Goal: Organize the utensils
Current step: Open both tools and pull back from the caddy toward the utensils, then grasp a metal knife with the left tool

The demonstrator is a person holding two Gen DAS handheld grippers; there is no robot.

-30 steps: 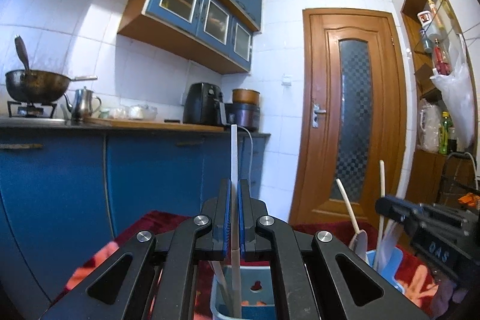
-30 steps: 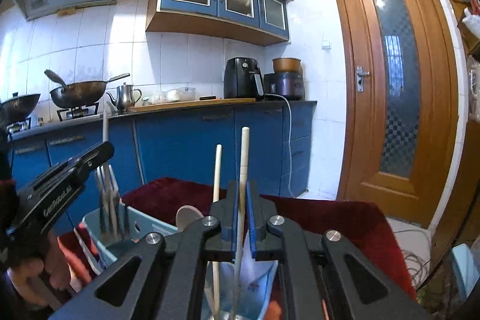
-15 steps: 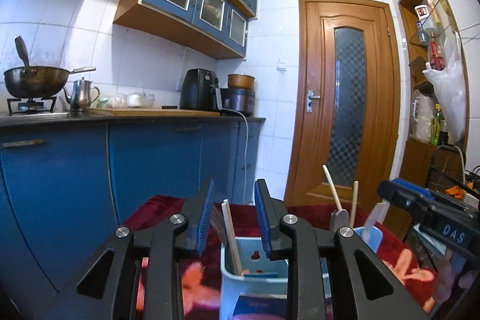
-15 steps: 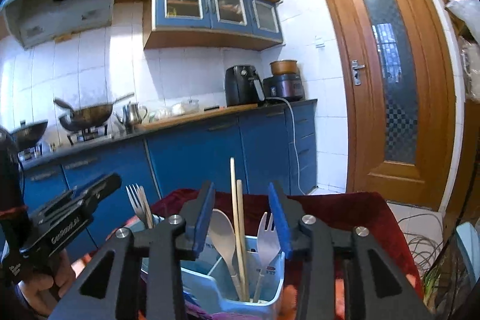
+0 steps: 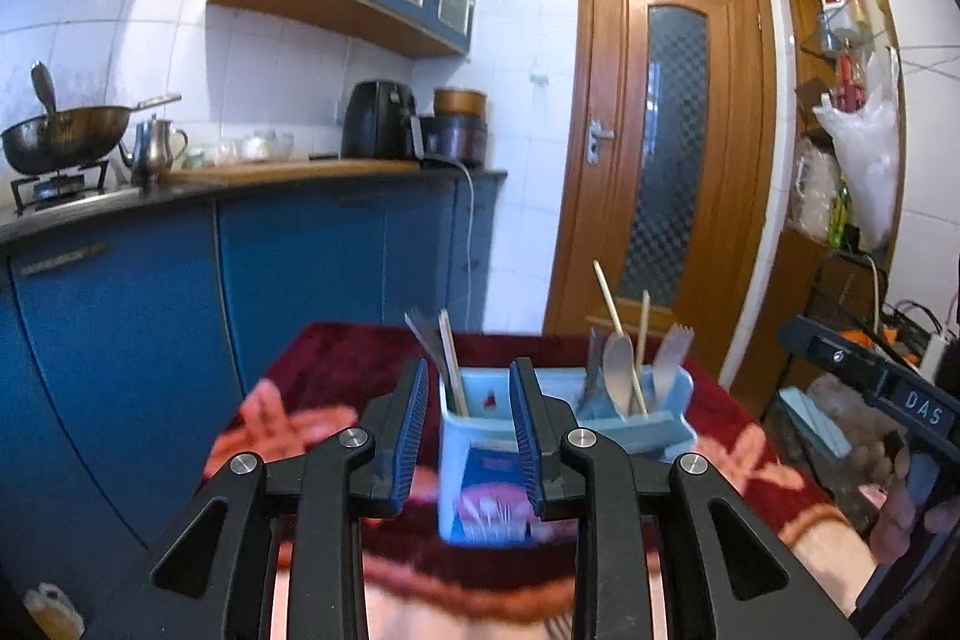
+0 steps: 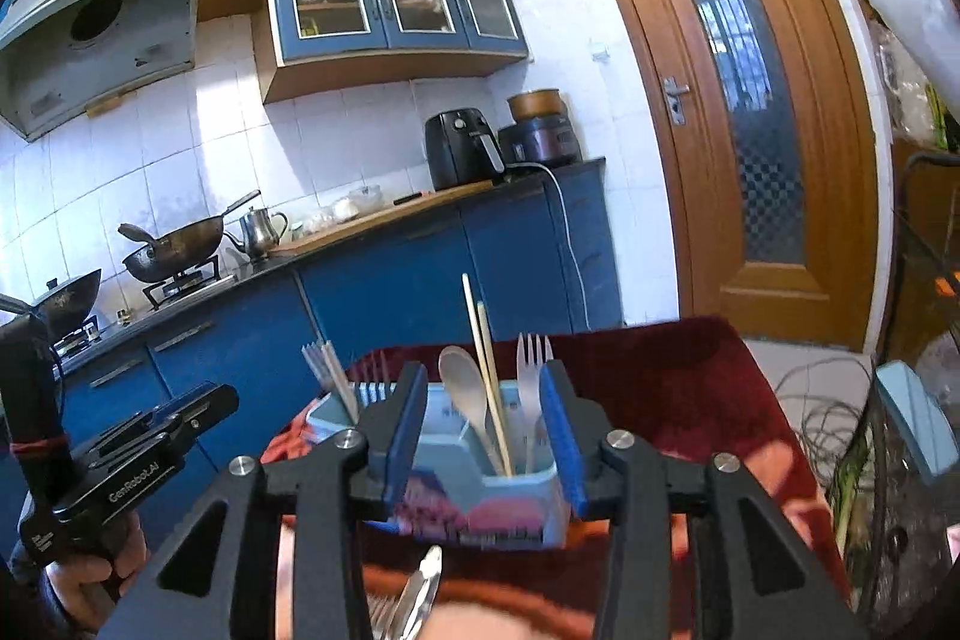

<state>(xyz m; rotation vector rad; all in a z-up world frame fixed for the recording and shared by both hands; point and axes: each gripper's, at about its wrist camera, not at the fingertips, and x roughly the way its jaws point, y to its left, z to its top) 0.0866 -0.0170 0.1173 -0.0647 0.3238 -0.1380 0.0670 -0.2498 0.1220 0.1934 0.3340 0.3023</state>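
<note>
A light blue utensil holder with compartments stands on a red patterned tablecloth. My left gripper is open and empty, pulled back in front of the left compartment, which holds chopsticks. My right gripper is open and empty in front of the right compartment, which holds a spoon, chopsticks and a fork. That compartment also shows in the left wrist view. Loose metal utensils lie on the cloth below my right gripper.
Blue kitchen cabinets with a wok, kettle and air fryer run along the left. A wooden door stands behind the table. Shelves and a plastic bag are at the right.
Both grippers let go of their chopsticks, which now stand in the holder, and opened. Both have since drawn back and up from the holder.
</note>
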